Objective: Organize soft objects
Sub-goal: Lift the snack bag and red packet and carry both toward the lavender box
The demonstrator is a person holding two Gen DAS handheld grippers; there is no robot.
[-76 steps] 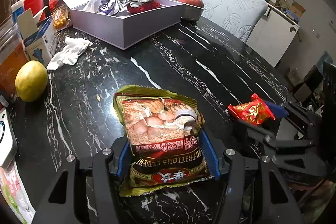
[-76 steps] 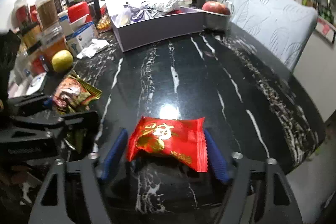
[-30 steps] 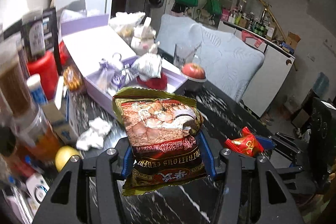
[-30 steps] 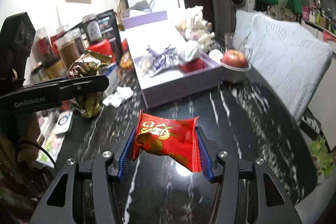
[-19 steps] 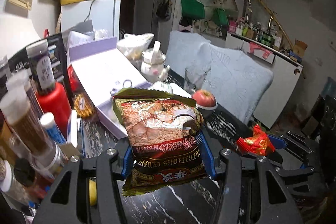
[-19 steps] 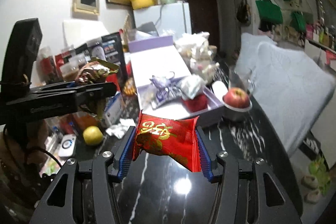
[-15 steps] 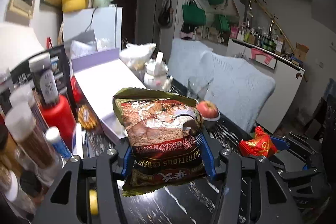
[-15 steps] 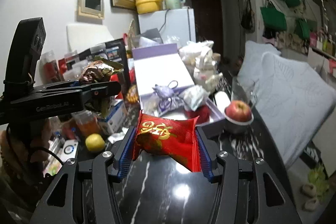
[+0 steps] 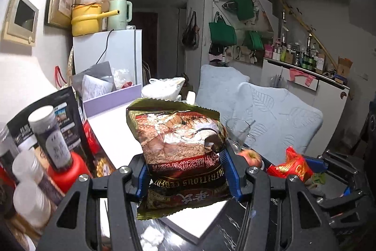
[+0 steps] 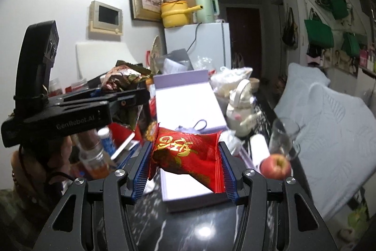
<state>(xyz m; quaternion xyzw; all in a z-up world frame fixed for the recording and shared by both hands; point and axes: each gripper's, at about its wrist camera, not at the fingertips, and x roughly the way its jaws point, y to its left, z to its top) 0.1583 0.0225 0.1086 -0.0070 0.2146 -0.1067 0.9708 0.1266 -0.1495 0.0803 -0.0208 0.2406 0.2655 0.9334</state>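
Clearly, both packets are held aloft. The cereal bag (image 9: 181,152) is clamped upright in the left gripper (image 9: 185,171); the red snack packet (image 10: 188,154) is pinched crosswise in the right gripper (image 10: 185,164). The purple box (image 10: 188,180) lies at twelve o'clock, just beyond the right fingertips, the nearer pair. An apple (image 10: 276,165) and glass (image 10: 283,138) stand at two o'clock.

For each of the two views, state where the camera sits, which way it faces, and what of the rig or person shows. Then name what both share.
Left wrist: sits behind the left gripper, faces the fridge and doorway; its fingers clamp the cereal bag; right gripper at right edge.
Right wrist: sits behind the right gripper, faces the purple box; fingers clamp the red packet; left gripper and the person's hand at left.
Shared: apple, yellow pot, both packets.
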